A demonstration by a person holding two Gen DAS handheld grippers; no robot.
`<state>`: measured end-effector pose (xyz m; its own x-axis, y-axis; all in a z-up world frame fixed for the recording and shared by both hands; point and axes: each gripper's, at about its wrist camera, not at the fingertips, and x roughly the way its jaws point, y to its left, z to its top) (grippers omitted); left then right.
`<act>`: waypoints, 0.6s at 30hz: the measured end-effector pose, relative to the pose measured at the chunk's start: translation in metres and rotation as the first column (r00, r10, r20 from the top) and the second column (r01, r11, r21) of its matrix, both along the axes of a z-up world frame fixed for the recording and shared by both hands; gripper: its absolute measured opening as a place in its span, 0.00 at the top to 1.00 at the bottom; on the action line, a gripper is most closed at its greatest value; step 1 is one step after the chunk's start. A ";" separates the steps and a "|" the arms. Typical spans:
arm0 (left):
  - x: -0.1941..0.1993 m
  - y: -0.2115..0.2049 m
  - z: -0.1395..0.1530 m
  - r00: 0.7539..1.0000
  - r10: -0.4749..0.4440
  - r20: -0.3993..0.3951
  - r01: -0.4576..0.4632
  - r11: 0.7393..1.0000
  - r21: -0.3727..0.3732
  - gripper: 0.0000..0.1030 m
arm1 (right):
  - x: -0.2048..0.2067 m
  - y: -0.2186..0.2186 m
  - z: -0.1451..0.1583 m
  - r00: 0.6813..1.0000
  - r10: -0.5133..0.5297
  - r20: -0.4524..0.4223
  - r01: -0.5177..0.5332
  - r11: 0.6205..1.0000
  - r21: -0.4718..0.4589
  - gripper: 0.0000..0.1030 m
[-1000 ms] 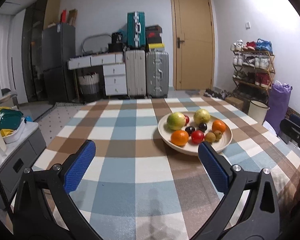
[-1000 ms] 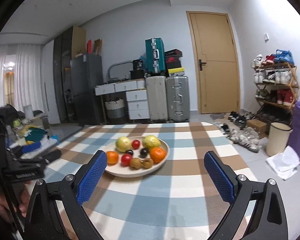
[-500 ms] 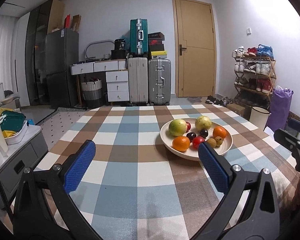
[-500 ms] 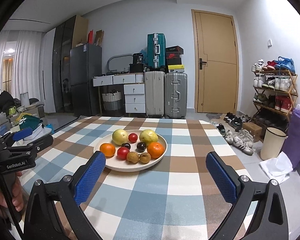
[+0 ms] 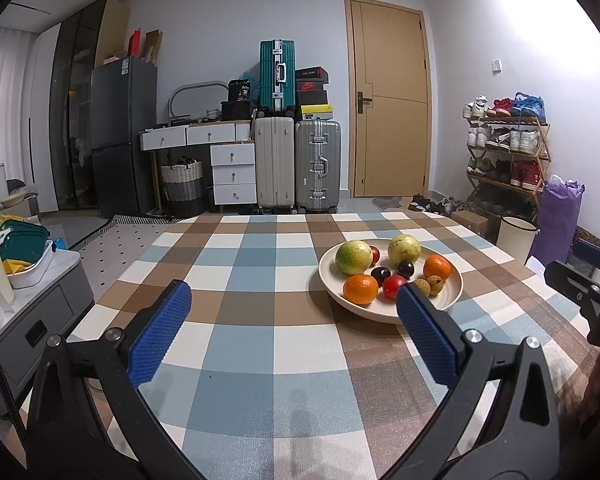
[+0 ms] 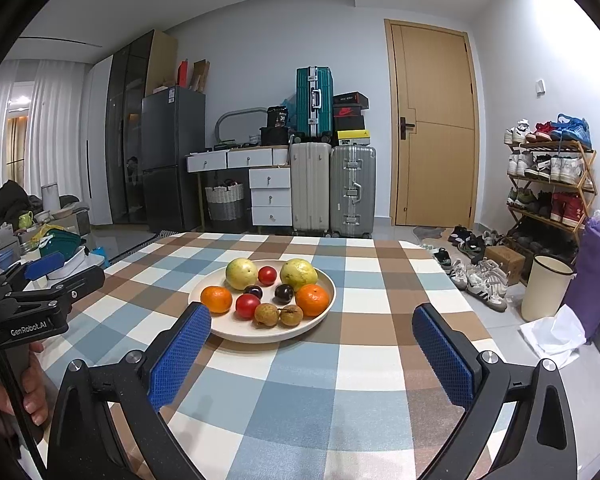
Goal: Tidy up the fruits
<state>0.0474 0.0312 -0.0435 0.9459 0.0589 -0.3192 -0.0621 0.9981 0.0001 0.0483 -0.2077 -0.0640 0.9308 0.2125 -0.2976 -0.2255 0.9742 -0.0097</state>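
Observation:
A cream plate (image 5: 456, 286) (image 6: 228, 330) sits on the checked tablecloth and holds two green-yellow guavas (image 6: 241, 273), two oranges (image 6: 312, 299), red tomatoes (image 6: 247, 306), dark plums (image 6: 284, 293) and brown longans (image 6: 266, 313). My left gripper (image 5: 294, 332) is open and empty, above the table, left of and nearer than the plate. My right gripper (image 6: 312, 344) is open and empty, just in front of the plate. Each gripper shows at the edge of the other's view.
The table (image 5: 260, 280) is covered by a blue, brown and white checked cloth. Behind it stand suitcases (image 5: 296, 168), drawers and a fridge. A shoe rack (image 6: 548, 184), a bin (image 6: 546, 288) and shoes are on the floor to the right.
Both grippers have tilted and shifted a little, so the plate sits lower and nearer in the right view. Both stay open and empty. No fruit has moved.

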 end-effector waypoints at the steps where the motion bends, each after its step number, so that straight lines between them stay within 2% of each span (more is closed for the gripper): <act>1: 0.000 0.000 0.000 1.000 0.000 0.001 0.000 1.000 0.000 0.01 | 0.000 -0.001 0.000 1.000 0.000 0.000 0.000 1.000 -0.001 0.00; 18: -0.001 0.000 0.000 1.000 0.001 0.001 -0.001 1.000 -0.001 0.01 | 0.000 -0.001 0.000 1.000 0.001 0.000 -0.001 1.000 -0.001 0.00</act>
